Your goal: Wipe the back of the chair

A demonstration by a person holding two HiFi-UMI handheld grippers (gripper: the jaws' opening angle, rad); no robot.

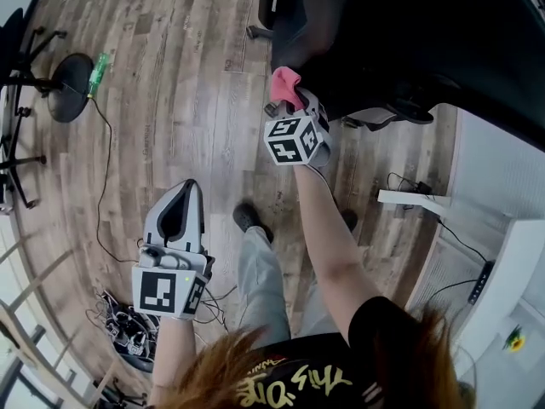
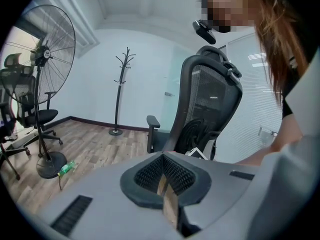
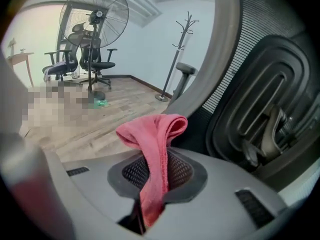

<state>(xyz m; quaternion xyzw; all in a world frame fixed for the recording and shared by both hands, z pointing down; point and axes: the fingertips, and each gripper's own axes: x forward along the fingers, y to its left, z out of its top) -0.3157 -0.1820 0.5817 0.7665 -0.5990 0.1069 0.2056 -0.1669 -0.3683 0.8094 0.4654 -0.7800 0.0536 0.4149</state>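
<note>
The black mesh office chair fills the top right of the head view; its back also shows in the left gripper view, and its mesh and lumbar frame loom close in the right gripper view. My right gripper is shut on a pink cloth, held right at the chair back's lower edge. The cloth sticks up folded from between the jaws. My left gripper hangs lower left over the floor, shut with nothing in it.
A standing fan with a green bottle at its base stands at the left. A cable tangle lies by my left side. A coat stand and other chairs stand further off. White desk and blinds at right.
</note>
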